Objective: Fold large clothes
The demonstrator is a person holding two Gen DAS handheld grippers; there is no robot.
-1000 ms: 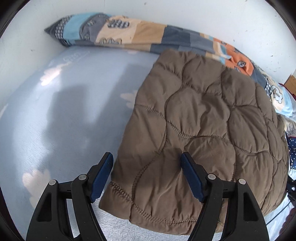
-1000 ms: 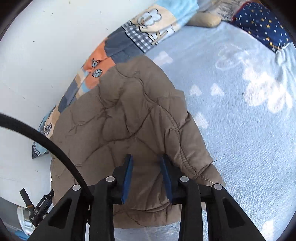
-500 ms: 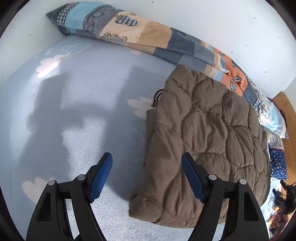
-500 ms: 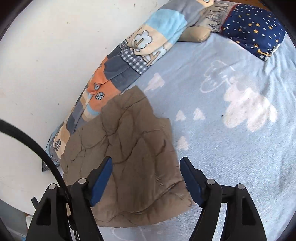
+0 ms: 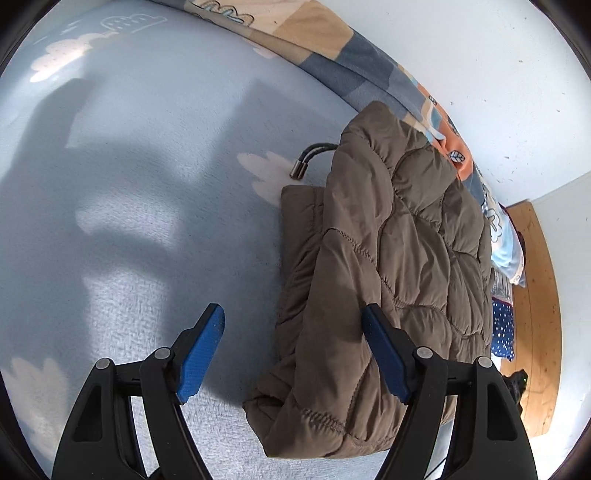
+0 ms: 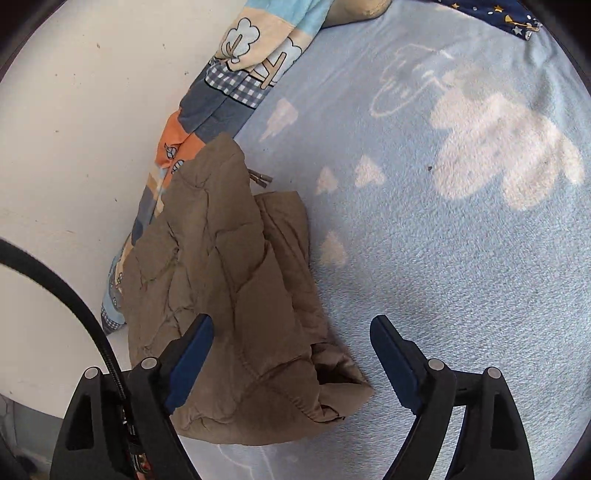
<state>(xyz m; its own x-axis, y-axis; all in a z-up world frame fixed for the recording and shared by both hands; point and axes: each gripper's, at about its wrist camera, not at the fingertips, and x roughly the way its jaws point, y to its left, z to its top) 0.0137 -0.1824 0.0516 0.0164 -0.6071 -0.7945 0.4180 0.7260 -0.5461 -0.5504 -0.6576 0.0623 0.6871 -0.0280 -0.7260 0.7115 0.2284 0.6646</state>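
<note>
A brown quilted jacket (image 5: 399, 258) lies folded in a thick bundle on the light-blue cloud-print bedspread (image 5: 147, 184), near the wall. Its dark drawcord with a metal tip (image 5: 303, 162) sticks out at the far end. My left gripper (image 5: 293, 350) hovers open over the jacket's near left edge, its right finger above the fabric and its pads pressing on nothing. In the right wrist view the jacket (image 6: 221, 295) sits at the left. My right gripper (image 6: 291, 358) has its jaws opening wide, with the jacket's near corner loose between them.
A patchwork blanket (image 5: 332, 48) (image 6: 236, 85) runs along the white wall behind the jacket. Navy star-print fabric (image 5: 502, 328) (image 6: 491, 11) lies at the bed's far end, beside a wooden board (image 5: 535, 295). A black cable (image 6: 74, 295) crosses the right view's left side.
My right gripper let go of the jacket's edge, opened wide and drew back. My left gripper stayed open and swung left off the jacket, which now lies doubled over.
</note>
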